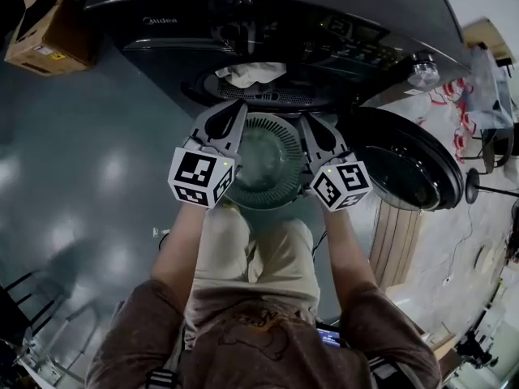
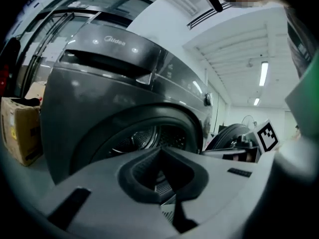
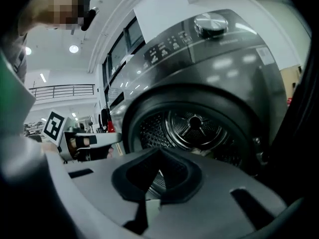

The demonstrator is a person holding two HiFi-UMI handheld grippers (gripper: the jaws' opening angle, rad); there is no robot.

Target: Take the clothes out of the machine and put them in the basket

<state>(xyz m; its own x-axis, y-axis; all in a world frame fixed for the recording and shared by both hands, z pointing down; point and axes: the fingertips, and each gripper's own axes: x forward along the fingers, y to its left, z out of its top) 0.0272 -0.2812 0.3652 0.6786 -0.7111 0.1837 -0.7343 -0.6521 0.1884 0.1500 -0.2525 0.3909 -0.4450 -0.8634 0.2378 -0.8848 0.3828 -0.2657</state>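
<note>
Facing a dark grey front-loading washing machine (image 1: 243, 23), you hold the left gripper (image 1: 237, 105) and right gripper (image 1: 309, 121) either side of a round green ribbed plastic basket (image 1: 268, 164). Crumpled white clothes (image 1: 250, 74) lie just beyond their tips. Left gripper view: jaws pressed together, empty, before the perforated steel drum (image 2: 144, 138). Right gripper view: likewise.

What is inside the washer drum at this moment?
White clothes lie at the mouth of the drum. Its lower part is hidden in every view, so more laundry there cannot be ruled out.
</note>
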